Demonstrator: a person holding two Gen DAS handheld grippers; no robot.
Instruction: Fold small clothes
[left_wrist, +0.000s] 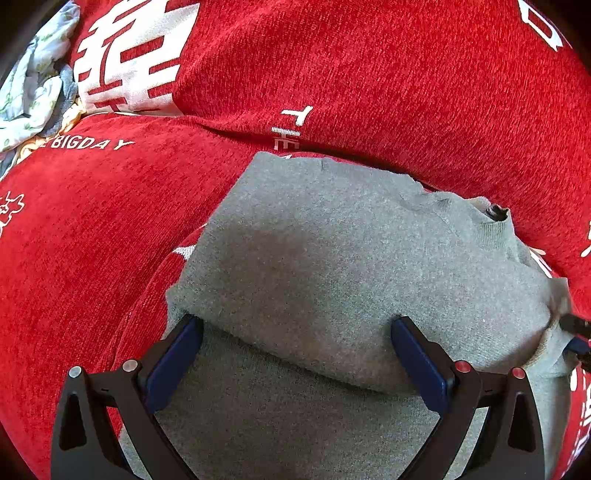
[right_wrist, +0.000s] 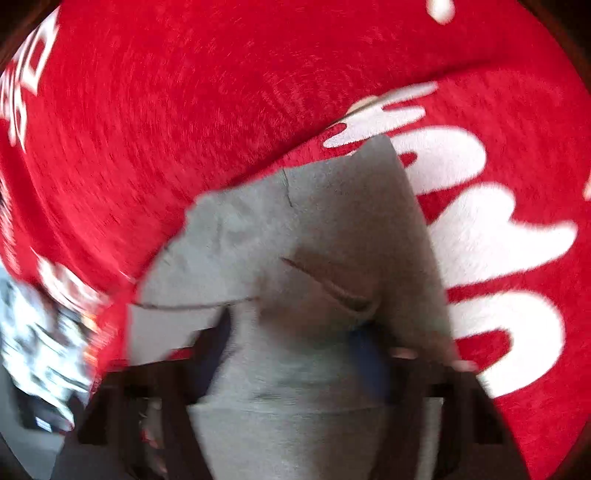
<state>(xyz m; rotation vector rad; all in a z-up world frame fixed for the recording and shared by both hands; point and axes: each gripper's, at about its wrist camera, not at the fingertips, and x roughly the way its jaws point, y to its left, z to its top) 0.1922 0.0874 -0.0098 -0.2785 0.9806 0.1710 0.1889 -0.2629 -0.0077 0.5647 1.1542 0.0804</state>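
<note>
grey garment (left_wrist: 332, 251) between spread left claw (left_wrist: 295, 328), pinched by right claw (right_wrist: 291, 347); red cover (left_wrist: 92, 240) lettered "bigday"

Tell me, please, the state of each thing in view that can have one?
Grey garment: partly folded, a layer doubled over, lying on the red cloth.
Red cloth: spread out under the garment, white lettering facing up.
Pile of pale clothes: crumpled, unfolded, at the far left.
Left tongs: open, fingers wide apart at the garment's fold.
Right tongs: blurred, garment between the fingers; grip unclear.
</note>
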